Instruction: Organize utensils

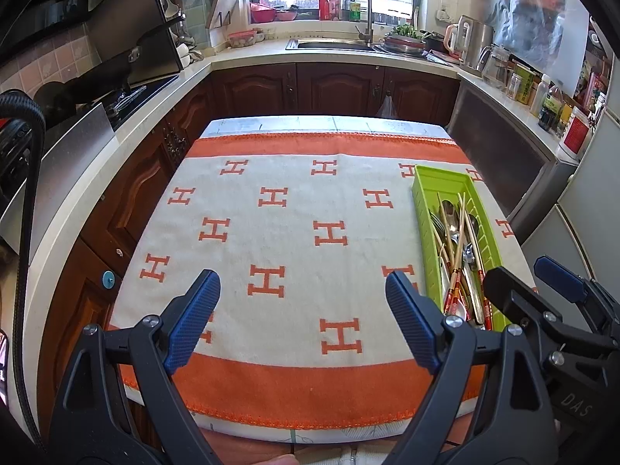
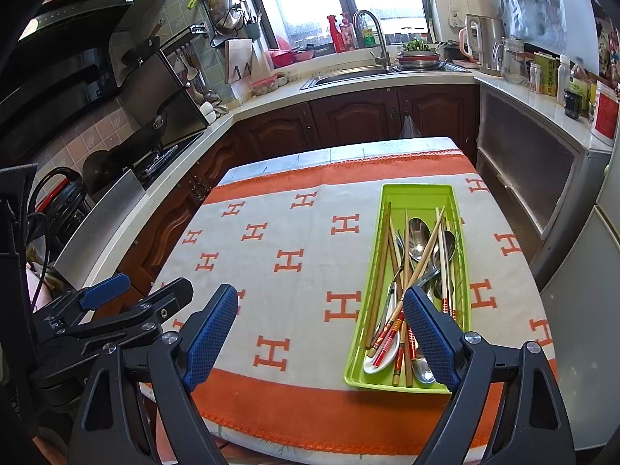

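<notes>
A lime green utensil tray (image 2: 418, 193) lies on the right side of the table and holds metal spoons (image 2: 417, 238), wooden chopsticks (image 2: 381, 267), red-handled chopsticks (image 2: 389, 335) and a white ceramic spoon (image 2: 381, 356). The same tray (image 1: 438, 178) shows at the right in the left wrist view. My left gripper (image 1: 302, 290) stands open over the bare cloth, nothing between its fingers. My right gripper (image 2: 321, 306) stands open near the tray's near end, its right finger (image 2: 430, 333) in front of the tray, holding nothing. Each gripper also appears in the other's view.
A white and orange cloth with an H pattern (image 1: 294, 228) covers the table. Kitchen counters, dark wood cabinets (image 1: 341, 89), a sink with a faucet (image 1: 364, 11), a stove (image 1: 128, 97) at the left and a fridge (image 2: 581, 310) at the right surround it.
</notes>
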Demonstrator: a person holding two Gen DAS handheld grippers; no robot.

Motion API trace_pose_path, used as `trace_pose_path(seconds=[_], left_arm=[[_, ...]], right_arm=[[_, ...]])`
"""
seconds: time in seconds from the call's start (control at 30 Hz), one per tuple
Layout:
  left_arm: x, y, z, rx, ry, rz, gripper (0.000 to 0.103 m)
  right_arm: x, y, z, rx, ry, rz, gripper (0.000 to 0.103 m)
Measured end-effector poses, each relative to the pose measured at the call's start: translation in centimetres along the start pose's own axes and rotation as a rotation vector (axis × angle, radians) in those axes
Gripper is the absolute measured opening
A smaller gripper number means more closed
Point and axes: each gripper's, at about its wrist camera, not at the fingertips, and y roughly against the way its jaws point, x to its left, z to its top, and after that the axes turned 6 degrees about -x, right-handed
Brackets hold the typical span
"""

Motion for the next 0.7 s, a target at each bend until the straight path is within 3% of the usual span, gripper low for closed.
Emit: trace_pose_path(seconds=[0.7], left_arm=[[-0.01, -0.07, -0.12, 0.005, 0.002, -0.002, 0.086]], right_arm=[[0.27, -0.41, -0.90, 0.007, -0.001, -0.001, 0.088]])
